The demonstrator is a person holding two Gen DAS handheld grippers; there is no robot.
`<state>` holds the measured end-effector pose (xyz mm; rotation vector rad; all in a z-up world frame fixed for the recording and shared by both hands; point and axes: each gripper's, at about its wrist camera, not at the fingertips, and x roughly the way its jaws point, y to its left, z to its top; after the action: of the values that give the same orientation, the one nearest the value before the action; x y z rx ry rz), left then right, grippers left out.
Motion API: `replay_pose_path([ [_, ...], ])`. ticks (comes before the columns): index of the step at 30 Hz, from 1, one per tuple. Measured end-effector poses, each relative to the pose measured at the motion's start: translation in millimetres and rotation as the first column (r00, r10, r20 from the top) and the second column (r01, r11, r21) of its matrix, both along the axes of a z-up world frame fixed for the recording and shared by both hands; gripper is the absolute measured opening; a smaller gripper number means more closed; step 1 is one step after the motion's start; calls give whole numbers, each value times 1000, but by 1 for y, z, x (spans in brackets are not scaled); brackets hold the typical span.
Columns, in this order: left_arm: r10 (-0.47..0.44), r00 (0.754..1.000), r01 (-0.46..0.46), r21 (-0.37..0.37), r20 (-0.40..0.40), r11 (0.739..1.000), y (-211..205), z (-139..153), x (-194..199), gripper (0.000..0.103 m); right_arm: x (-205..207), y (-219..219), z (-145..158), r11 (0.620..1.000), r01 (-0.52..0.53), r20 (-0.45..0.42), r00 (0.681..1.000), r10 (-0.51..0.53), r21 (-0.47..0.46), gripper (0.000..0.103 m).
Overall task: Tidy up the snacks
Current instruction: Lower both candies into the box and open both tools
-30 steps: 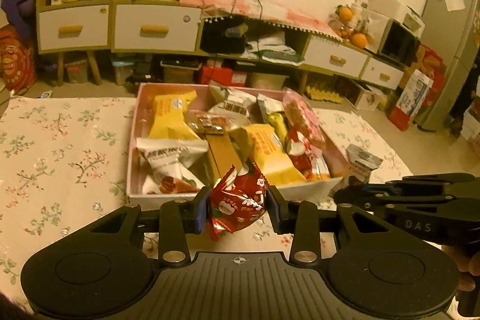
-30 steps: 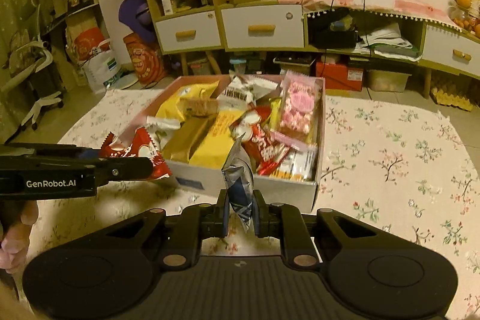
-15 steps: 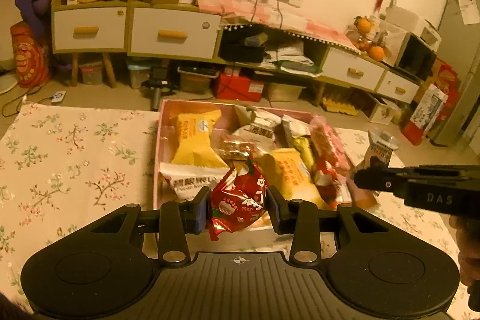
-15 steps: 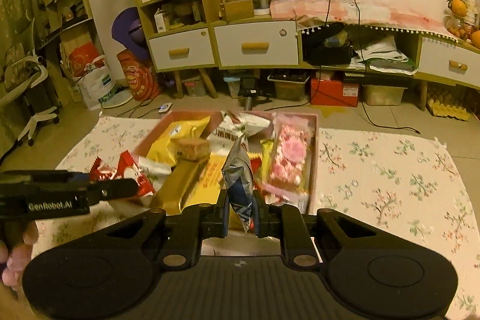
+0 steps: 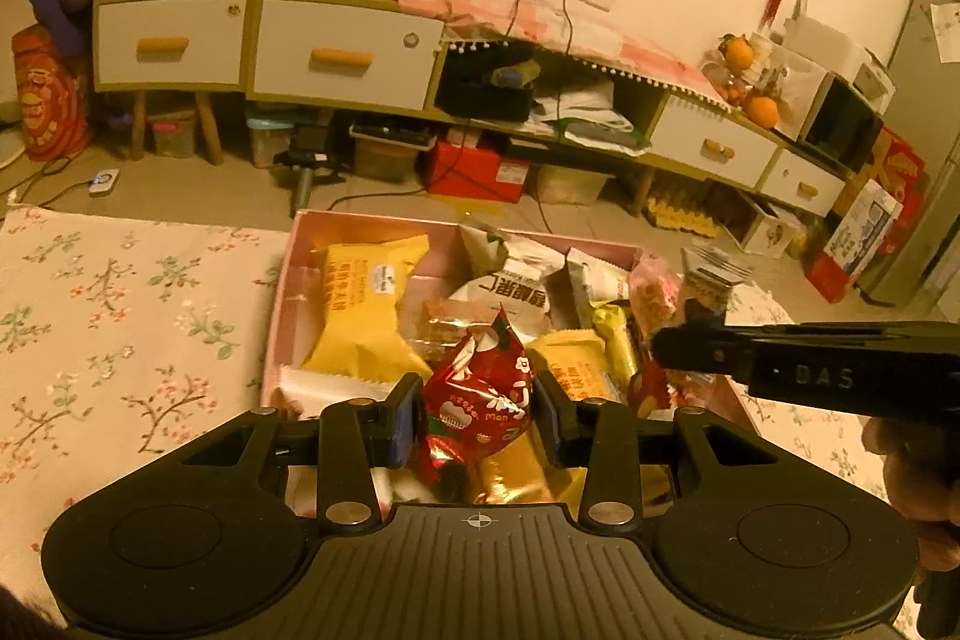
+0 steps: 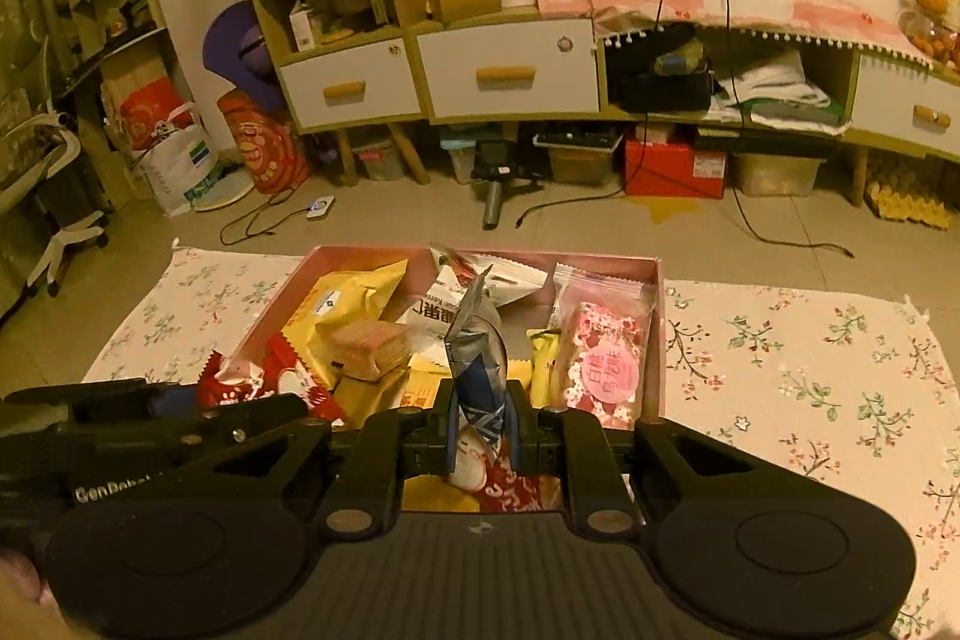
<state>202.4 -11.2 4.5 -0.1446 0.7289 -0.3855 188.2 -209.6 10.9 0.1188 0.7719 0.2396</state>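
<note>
Here my left gripper (image 5: 474,412) was clamped on a crinkly red foil snack packet (image 5: 477,403) and my right gripper (image 6: 478,421) on a silver-blue foil packet (image 6: 477,370), both above the pink cardboard snack box (image 6: 654,340) at twelve o'clock.

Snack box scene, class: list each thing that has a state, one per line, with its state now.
Left hand-held gripper: shut on red snack packet.
Right hand-held gripper: shut on blue-and-silver snack packet.
Pink snack box: open, crowded with packets.
Yellow packet: lying in the box.
Cabinet drawers: closed.
</note>
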Motion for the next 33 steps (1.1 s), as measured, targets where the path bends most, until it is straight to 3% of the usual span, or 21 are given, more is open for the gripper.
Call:
replay_pose_path([
  [10, -13, 1000, 13, 28, -2, 1000, -11, -1, 5, 38, 7, -6, 0, 1000, 27, -14, 1000, -27, -9, 0],
  [14, -28, 1000, 28, 30, -11, 999, -14, -1, 5, 47, 7, -8, 1, 999, 41, -5, 999, -41, -7, 0],
  [20, -36, 999, 36, 53, -1, 998, -19, 3, 0, 71, 4, -9, 6, 999, 48, 9, 999, -48, 2, 23],
  [27, -28, 1000, 27, 78, 5, 997, -17, 9, -12, 86, -2, -13, 14, 997, 72, 26, 997, -72, 11, 45],
  [33, -15, 1000, 15, 94, 1, 995, -11, 16, -27, 95, -16, -20, 19, 995, 100, 41, 994, -100, 1, 57],
])
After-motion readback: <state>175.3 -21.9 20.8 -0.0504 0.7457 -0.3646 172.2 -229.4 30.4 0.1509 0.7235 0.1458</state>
